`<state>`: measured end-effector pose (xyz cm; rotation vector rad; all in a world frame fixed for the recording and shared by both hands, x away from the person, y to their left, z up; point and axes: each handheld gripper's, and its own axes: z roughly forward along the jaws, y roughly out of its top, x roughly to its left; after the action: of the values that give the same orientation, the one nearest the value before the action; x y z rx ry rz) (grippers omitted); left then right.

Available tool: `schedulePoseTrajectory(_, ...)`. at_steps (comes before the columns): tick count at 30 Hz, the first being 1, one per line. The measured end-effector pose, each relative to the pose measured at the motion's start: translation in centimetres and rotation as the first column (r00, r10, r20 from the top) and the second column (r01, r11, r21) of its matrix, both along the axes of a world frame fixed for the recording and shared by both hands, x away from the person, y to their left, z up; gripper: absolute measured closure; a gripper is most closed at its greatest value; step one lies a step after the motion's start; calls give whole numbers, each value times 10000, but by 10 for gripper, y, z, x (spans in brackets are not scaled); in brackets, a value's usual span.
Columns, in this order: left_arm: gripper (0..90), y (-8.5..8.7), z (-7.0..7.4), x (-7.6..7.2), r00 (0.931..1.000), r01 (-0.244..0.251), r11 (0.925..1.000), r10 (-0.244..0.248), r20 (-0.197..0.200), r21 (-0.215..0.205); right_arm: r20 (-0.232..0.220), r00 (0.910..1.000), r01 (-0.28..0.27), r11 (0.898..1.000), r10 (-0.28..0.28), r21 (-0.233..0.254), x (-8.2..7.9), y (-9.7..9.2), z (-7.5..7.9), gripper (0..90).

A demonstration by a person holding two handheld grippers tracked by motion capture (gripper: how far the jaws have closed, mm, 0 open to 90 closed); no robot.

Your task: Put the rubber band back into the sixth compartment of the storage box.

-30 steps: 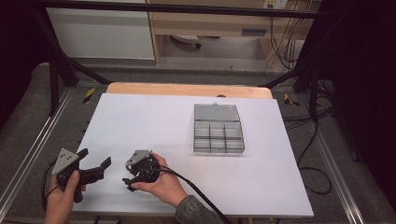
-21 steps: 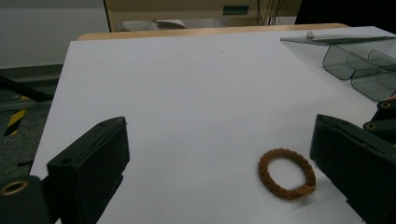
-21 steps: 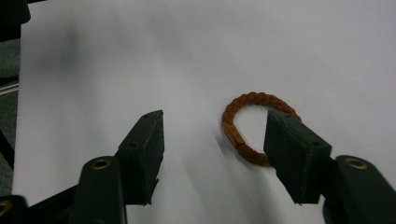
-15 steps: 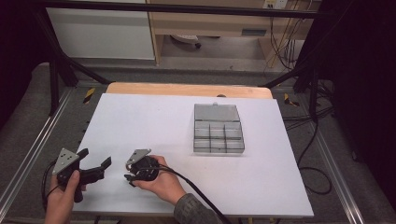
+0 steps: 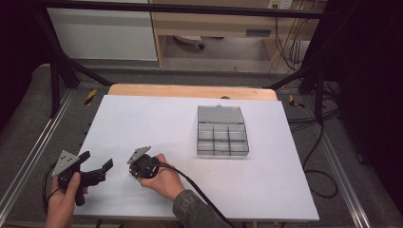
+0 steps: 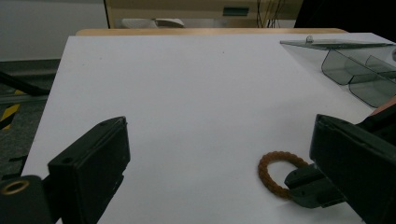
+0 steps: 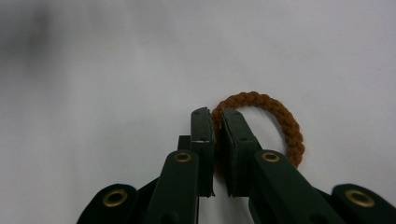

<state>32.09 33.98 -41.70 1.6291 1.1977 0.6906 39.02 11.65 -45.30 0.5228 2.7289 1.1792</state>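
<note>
Pinching down on a small brown braided cord ring (image 7: pixel 275 116), the right tool (image 7: pixel 215 116) has just been closing its jaws, and in the right gripper view the two black pads are squeezed on the near-left side of the loop, with the cord running between them. The rest of the ring lies flat on the white table (image 5: pixel 157 123), curving off past the right-hand jaw. In the high view that same right tool (image 5: pixel 135 166) sits near the front edge of the table, left of the middle, with the person's right hand (image 5: pixel 164 180) wrapped round it and a black cable trailing back toward the sleeve.

The left tool (image 5: pixel 97 166) is over by the front-left corner, held in the left hand (image 5: pixel 62 204), jaws spread wide with nothing between them. In the left gripper view its two black jaws stand far apart at the bottom corners, and you can see the ring (image 6: pixel 273 175) lying on the table near the right one, with the other tool's tip on it.

Farther back, right of centre on the table, there's a clear plastic compartment box (image 5: pixel 222 135) with its lid open. It's well apart from the ring and both tools. Can't tell if there's anything in the compartments, too small to make out.
</note>
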Motion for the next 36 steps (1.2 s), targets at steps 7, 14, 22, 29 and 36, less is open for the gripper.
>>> schedulePoseTrajectory(7, 54, 3, 1, -1, 9999, -125, 9999, 125, 43, -101, 310, 9995, -92, 9998, 87, 157, -4, -3, 5, 843)
schedulePoseTrajectory(14, 53, 4, -2, -3, 9996, -294, 9996, 294, -33, -50, 559, 9984, -63, 9994, 44, 343, -4, -15, 20, 844)
schedulePoseTrajectory(22, 56, 3, -3, -1, 9992, -390, 9992, 390, -62, -13, 704, 9972, 199, 9971, -251, 741, -3, -35, 30, 843)
schedulePoseTrajectory(29, 56, 3, 1, -4, 9997, -218, 9997, 217, 107, 109, 940, 9945, 418, 9976, -469, 548, 1, -41, 33, 844)
schedulePoseTrajectory(36, 54, 0, 3, -7, 9997, -61, 9997, 56, 228, 216, 996, 9911, 808, 9934, -888, 810, 3, -52, 39, 843)
